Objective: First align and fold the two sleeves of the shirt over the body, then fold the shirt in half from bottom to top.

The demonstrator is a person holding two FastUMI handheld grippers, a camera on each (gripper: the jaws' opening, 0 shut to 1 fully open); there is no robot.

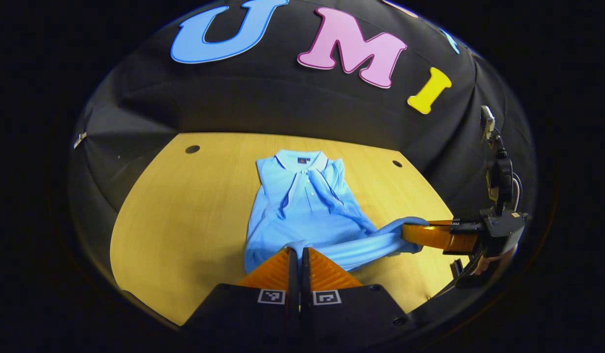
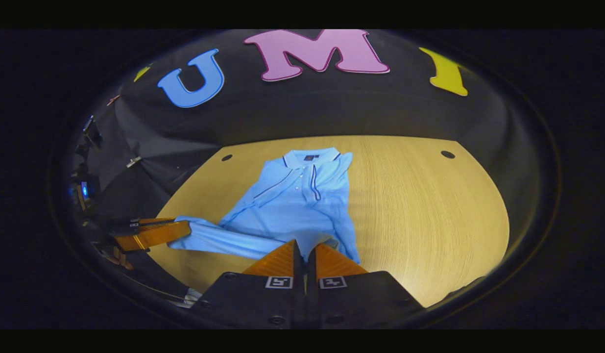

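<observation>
- At the centre of both views lies the light blue short-sleeved polo shirt (image 1: 307, 206) with dark piping on collar and placket, spread on the pale wooden table (image 1: 184, 211); its collar points to the upper part of the frame and its hem to the lower part.
- Both sleeves already lie folded across the chest, crossing just below the collar, so I judge the first step done and the bottom-to-top fold to be the step in hand.
- Left hand-held gripper (image 1: 299, 252), at the bottom centre of the left gripper view: its two fingers stand together with the hem cloth bunched between them, clamped on the shirt's lower edge.
- Right hand-held gripper (image 2: 304, 247), at the bottom centre of the right gripper view: fingers likewise drawn together at the hem, seemingly pinching the cloth, though the exact bite is hard to make out there.
- Seen from the left gripper view, that right gripper sits at the lower right of the frame with a stretched band of blue hem running into its fingers, which supports a firm grip.
- The hem is lifted off the table and pulled taut between the two grippers as a rolled strip.
- Next move, as I judge it: carry both corners together toward the collar at the same height and pace, keeping the hem level so the folded sleeves stay put.
- The risk is dragging the body cloth along the table and skewing the fold.
</observation>
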